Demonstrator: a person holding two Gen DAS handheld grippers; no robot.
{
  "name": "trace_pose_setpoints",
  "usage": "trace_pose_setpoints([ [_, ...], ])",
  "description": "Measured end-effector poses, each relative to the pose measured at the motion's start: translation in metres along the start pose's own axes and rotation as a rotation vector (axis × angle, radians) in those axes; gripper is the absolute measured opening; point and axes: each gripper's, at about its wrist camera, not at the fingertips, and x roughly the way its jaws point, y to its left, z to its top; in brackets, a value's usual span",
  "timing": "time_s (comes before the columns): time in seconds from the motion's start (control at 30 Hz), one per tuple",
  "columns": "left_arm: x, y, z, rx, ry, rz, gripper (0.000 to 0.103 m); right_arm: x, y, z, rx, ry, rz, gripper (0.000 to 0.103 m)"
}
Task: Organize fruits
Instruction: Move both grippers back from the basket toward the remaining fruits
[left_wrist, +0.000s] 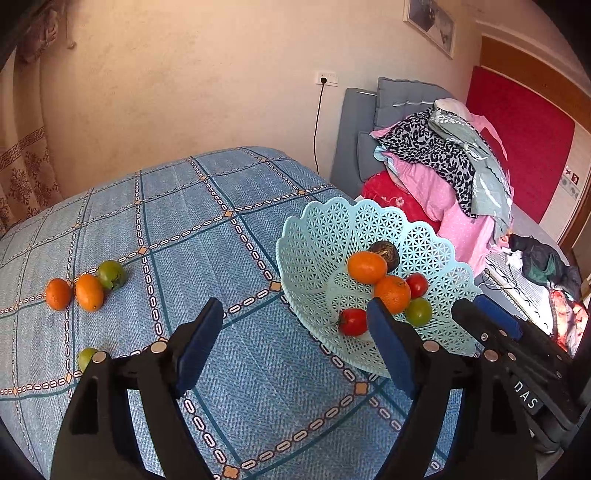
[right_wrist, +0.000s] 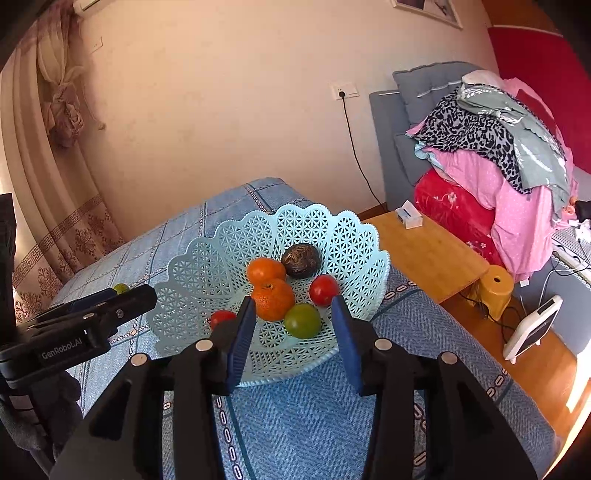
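Pale blue plastic basket (right_wrist: 207, 273), lattice-pierced, scalloped rim, shallow bowl shape. Sits on blue herringbone-weave tablecloth (left_wrist: 258, 369) with chain-pattern grid lines, near the table's right edge. Inside: two smooth oranges (right_wrist: 266, 270) touching, one dimpled; dark wrinkled round fruit (right_wrist: 300, 260) at the back; two glossy red tomatoes (right_wrist: 324, 290); one green tomato (right_wrist: 303, 320) at the front.

Loose on the cloth, well left of the basket: two oranges (left_wrist: 89, 292) and a green fruit (left_wrist: 112, 274) in a touching cluster, another green fruit (left_wrist: 86, 357) partly hidden behind my left frame.

My left gripper (left_wrist: 295, 339) has jaws spread wide, nothing between the blue ribbed pads, hovering above the cloth beside the basket. My right gripper (right_wrist: 293, 338) likewise apart and empty, aimed at the basket, green tomato showing between the pads.

Room: peach plaster wall, patterned curtain (right_wrist: 55, 110) tied back, wall socket with black cord, grey padded sofa piled with pink, leopard-print and grey-green bedding (right_wrist: 498, 147), bamboo side table (right_wrist: 424, 251), yellow stool, wood floor.
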Motion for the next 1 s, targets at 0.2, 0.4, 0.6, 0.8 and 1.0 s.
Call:
trace_pose_setpoints([
  [0.2, -0.006, 0.013, -0.002, -0.024, -0.008, 0.017, 0.081, -0.003, 0.012, -0.001, -0.028, -0.007, 0.006, 0.043],
  [0.4, -0.012, 0.028, -0.004, -0.048, -0.015, 0.047, 0.083, -0.003, 0.026, -0.002, -0.055, -0.008, 0.024, 0.054],
  [0.6, -0.019, 0.051, -0.006, -0.088, -0.026, 0.091, 0.094, -0.002, 0.044, -0.005, -0.086, 0.001, 0.05, 0.056],
  [0.8, -0.026, 0.08, -0.012, -0.135, -0.031, 0.14, 0.094, 0.0, 0.066, -0.011, -0.127, 0.017, 0.091, 0.056],
  [1.0, -0.029, 0.106, -0.021, -0.14, -0.028, 0.241, 0.094, 0.002, 0.088, -0.017, -0.17, 0.035, 0.133, 0.056],
])
